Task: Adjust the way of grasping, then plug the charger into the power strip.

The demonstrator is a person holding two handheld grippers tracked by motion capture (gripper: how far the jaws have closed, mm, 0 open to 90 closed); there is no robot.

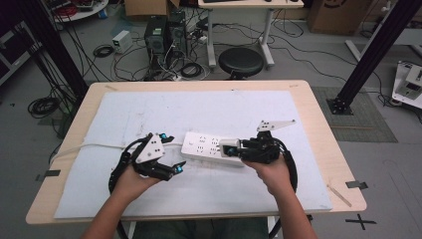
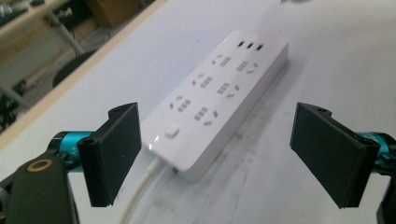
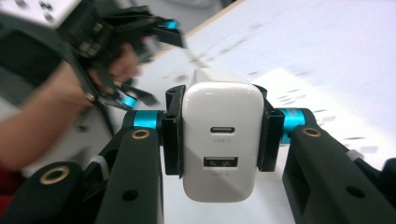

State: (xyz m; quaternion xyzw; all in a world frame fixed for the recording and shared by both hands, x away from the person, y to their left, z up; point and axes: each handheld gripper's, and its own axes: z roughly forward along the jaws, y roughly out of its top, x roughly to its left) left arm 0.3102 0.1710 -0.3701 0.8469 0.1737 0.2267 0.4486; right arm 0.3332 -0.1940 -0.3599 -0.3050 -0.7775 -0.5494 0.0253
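Observation:
A white power strip (image 1: 204, 145) lies flat in the middle of the white mat (image 1: 149, 109), sockets up, with its cord (image 1: 89, 147) running off to the left. My left gripper (image 1: 173, 153) is open at the strip's left end. In the left gripper view, the strip (image 2: 219, 88) stretches away between and beyond the wide-apart pads (image 2: 114, 154), which do not touch it. My right gripper (image 3: 220, 135) is shut on a white USB charger (image 3: 222, 116), port face toward the camera. In the high view it hovers at the strip's right end (image 1: 233, 149).
The mat covers most of a wooden table (image 1: 318, 129). Behind the table a black stool (image 1: 241, 62), computer towers (image 1: 164, 35) and loose cables sit on the floor. A black frame post (image 1: 368, 55) stands at the right.

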